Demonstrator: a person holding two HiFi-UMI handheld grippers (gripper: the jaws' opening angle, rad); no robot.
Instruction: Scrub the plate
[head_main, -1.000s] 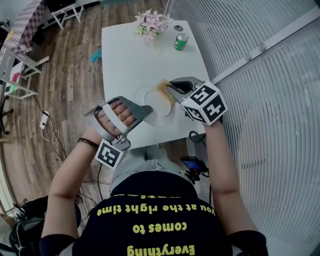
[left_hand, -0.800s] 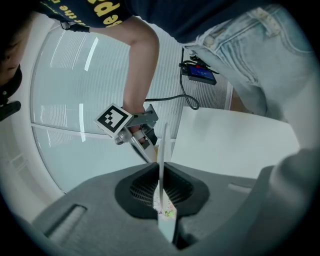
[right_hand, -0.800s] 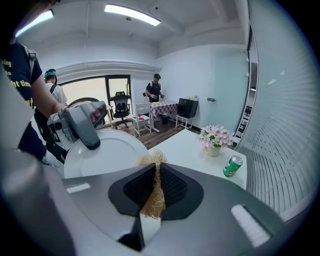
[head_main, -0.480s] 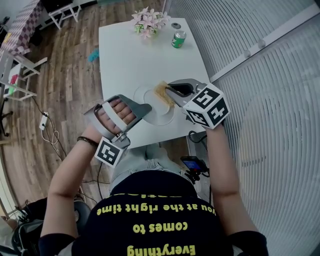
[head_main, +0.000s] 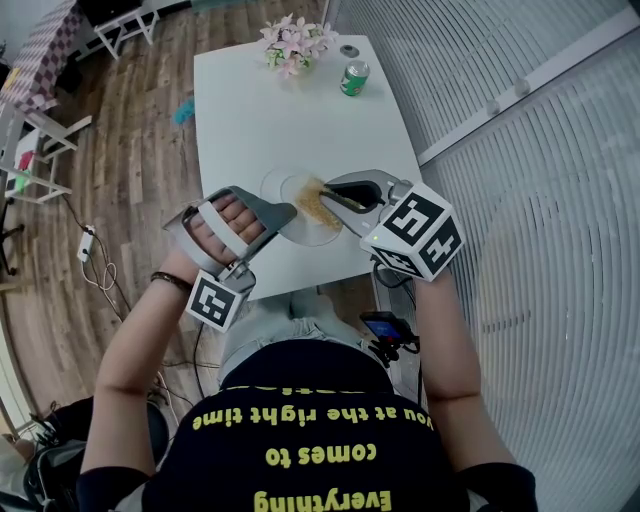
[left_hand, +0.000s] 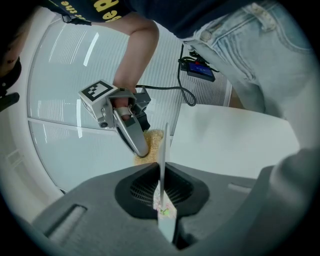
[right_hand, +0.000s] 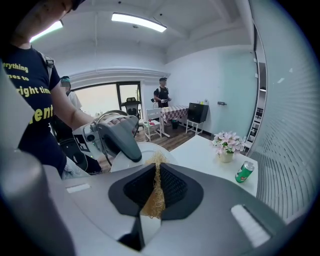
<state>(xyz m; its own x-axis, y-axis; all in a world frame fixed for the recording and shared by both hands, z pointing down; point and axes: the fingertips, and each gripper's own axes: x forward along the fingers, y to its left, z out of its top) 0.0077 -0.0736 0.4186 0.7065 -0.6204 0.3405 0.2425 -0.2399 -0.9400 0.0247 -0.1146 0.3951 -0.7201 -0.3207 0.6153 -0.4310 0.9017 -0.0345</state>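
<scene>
Scourer (head_main: 314, 207) has slid inward on the plate (head_main: 284, 186). Right gripper (head_main: 335, 195) fingers clamp it; left gripper (head_main: 289, 213) fingers pinch the plate's rim.

Bright, even ceiling light — fisheye warp, dark vignetted edges

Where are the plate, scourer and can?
round white plate (head_main: 278, 185), head view, upper left rim.
tan fibrous scourer (head_main: 313, 208), head view, its middle.
green drink can (head_main: 353, 79), head view, its side.

On table (head_main: 290, 120): plate (head_main: 280, 186) at frame centre, left gripper (head_main: 289, 213) on its left rim, right gripper (head_main: 331, 193) at right, scrubber (head_main: 318, 206) on it. At top, flowers (head_main: 293, 42); can (head_main: 353, 78) right of them.
</scene>
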